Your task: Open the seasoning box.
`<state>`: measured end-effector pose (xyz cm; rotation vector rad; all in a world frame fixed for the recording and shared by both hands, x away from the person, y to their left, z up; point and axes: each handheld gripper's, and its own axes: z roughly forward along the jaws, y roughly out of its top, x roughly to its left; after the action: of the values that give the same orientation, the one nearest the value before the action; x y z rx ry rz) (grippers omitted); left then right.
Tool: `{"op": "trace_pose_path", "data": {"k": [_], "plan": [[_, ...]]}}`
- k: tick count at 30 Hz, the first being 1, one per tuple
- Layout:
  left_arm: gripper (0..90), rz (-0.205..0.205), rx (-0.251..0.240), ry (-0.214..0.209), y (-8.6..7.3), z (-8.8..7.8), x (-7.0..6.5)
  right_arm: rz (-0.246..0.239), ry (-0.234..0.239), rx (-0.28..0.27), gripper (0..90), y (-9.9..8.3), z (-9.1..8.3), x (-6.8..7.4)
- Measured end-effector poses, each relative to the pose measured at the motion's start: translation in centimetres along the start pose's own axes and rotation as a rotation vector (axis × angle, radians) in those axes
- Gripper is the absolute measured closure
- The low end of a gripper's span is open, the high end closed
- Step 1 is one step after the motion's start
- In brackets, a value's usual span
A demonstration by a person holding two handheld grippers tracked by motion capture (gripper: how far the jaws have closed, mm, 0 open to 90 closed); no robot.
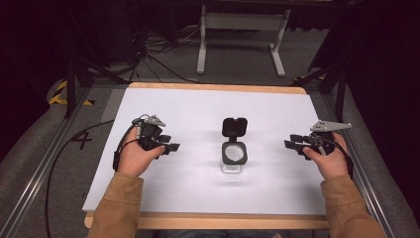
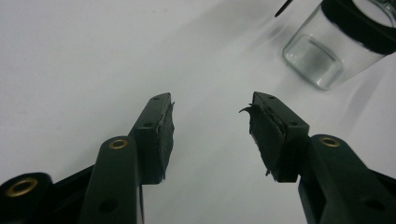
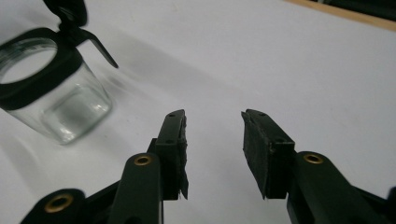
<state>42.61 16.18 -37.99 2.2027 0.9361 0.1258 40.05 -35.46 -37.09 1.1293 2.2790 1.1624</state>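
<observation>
The white table top (image 1: 163, 106) carries the scene, a broad sheet on a wooden board, and it is bare except for one object set near its middle, which leaves either hand free room to work around it.

That object is a small square glass jar (image 1: 233, 161) with a black collar around its mouth. It stands upright between the two hands, well apart from each. Its hinged black lid (image 1: 235, 127) is flipped back toward twelve o'clock, so the mouth faces up and is open for access from above; the jar looks empty.

The left gripper (image 1: 169, 147) sits at about nine o'clock from the jar, held low over the sheet in the person's hand and aimed inward toward three o'clock. In the left gripper view its jaws stand wide apart with nothing between them, and the jar (image 2: 336, 44) lies at about one o'clock beyond the tips.

The right gripper (image 1: 292, 145) mirrors it at three o'clock, pointing in toward nine. Its jaws are likewise spread and empty, and in the right gripper view the jar (image 3: 56, 91) sits off at ten o'clock, untouched.

Judging by this symmetric, hands-off stance, the jar is left standing on its own with its lid open, both tongs spread and clear of it.
</observation>
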Motion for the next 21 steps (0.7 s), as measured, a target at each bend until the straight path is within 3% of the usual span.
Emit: {"op": "trace_pose_path", "data": {"k": [5,11,14,21], "plan": [[47.7,-0.037,0.033,-0.011,-1.0,0.7,1.2,0.014,-0.041,0.044,59.1,-1.5,0.5,-1.1],[47.8,-0.058,0.106,0.024,-2.5,1.7,2.5,0.044,-0.052,0.085,56.7,-3.5,1.4,-1.8],[47.8,-0.055,0.146,0.049,-2.9,2.1,2.8,0.020,-0.082,0.131,55.9,-4.2,2.0,-1.9],[46.0,-0.014,0.162,0.006,-2.9,2.6,2.7,0.017,-0.075,0.167,54.5,-5.4,2.8,-1.5]]}}
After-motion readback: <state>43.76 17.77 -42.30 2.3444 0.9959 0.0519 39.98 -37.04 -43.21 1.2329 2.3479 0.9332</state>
